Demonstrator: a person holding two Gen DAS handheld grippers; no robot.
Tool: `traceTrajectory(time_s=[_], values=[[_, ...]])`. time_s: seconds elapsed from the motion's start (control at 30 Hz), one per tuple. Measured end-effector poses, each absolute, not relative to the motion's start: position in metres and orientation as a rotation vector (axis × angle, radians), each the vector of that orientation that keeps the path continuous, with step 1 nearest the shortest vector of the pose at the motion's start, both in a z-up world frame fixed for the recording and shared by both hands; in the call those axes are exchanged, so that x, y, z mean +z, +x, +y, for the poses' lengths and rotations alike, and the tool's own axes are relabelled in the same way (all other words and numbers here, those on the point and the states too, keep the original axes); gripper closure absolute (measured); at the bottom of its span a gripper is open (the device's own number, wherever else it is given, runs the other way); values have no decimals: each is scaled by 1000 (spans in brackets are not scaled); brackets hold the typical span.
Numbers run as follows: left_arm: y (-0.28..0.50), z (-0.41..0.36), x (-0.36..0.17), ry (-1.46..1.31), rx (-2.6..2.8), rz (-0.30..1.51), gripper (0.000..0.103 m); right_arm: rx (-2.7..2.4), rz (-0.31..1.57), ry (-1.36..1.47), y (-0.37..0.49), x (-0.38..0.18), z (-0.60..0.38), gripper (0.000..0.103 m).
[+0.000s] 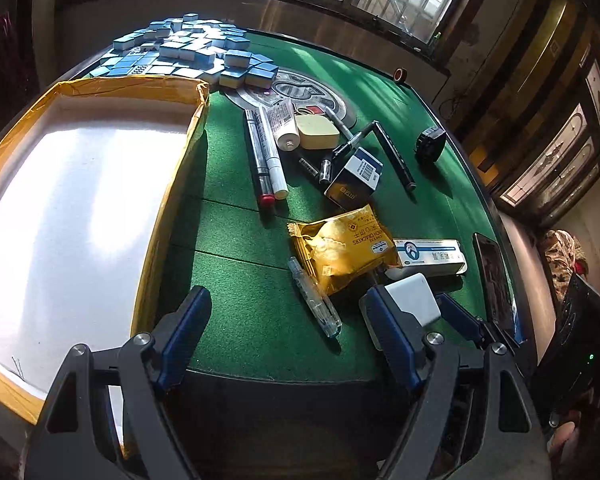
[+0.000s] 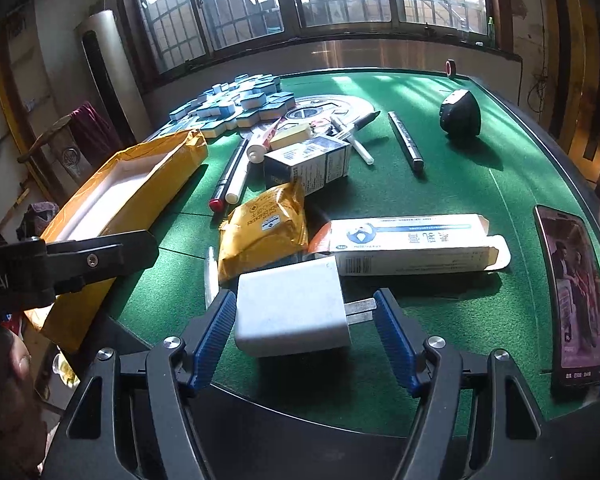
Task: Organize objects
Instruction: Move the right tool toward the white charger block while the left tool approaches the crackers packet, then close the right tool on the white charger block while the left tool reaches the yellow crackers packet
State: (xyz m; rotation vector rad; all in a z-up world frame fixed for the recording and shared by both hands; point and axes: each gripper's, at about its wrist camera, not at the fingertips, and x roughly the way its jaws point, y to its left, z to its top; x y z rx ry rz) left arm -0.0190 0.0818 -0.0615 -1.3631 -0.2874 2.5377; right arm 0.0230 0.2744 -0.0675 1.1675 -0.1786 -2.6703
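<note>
None of the loose objects sit in the yellow-edged tray (image 1: 80, 184) yet; we see its white floor bare, so we judge the sorting barely begun.

White charger (image 2: 292, 308): lies on the green tabletop (image 2: 460, 184) at the near edge, prongs pointing right, between the fingers of the right tool (image 2: 306, 332). Jaws stand wide, blue pads either side. The left pad looks just beside or touching the body; we cannot tell which. Not yet gripped.

Left tool (image 1: 288, 320): wide, holding nothing, hanging over bare felt beside the tray's near corner.

Outward from the charger, all on the felt still:
- yellow cracker packet (image 2: 264, 228), toothpaste box (image 2: 412, 248) just behind it
- clear pen (image 1: 314, 298) by the packet
- small blue-and-white carton (image 2: 312, 160), two markers (image 1: 266, 156), tube (image 1: 282, 122), cream case (image 1: 316, 132), black pens
- black round device (image 2: 462, 114), well apart
- phone (image 2: 576, 292), right edge, screen lit
- mahjong tiles (image 1: 188, 48) heaped at far left corner

Nearly everything is left to do.
</note>
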Motion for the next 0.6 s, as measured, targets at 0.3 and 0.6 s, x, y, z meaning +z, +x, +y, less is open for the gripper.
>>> traceTrajectory(time_s=[0.3,0.6], values=[[-38,109,-59,-1316,2478,-146,23,-2670,-197,1154,23,-68,282,38],[-94,141,-69,-1294,2340,-99,23,-2605,-175,1124,25,-70,278,38]])
